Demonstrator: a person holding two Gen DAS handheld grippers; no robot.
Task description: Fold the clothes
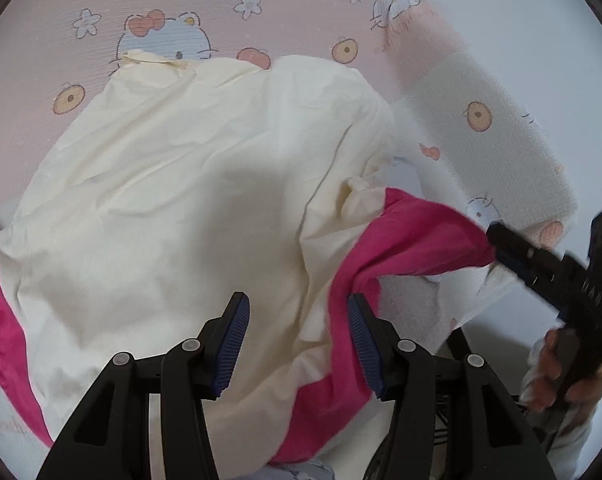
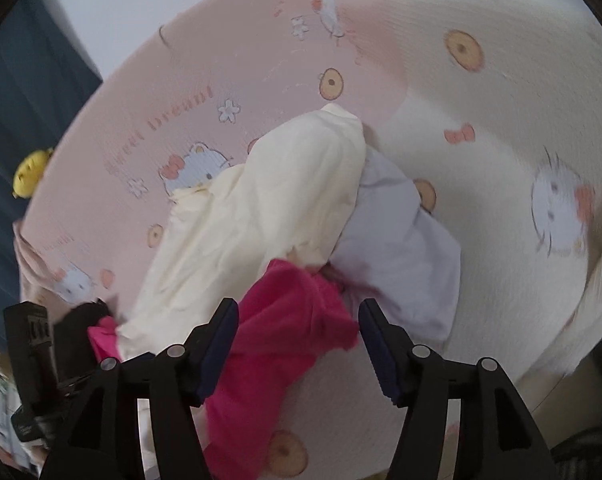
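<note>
Both the left gripper (image 1: 298, 308) and right gripper (image 2: 299, 308) have released jaws; pinching the pink garment (image 2: 277, 344) could drag the cream garment (image 1: 161, 200) (draped over it) along.

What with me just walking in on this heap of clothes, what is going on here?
A person is working through a heap of clothes on a pink cartoon-print blanket with two handheld grippers. The left gripper hangs open above a cream garment. The right gripper is open too, with a pink garment lying between its fingers, unclamped. A pale lilac garment lies beside them. Nothing looks folded yet.
</note>
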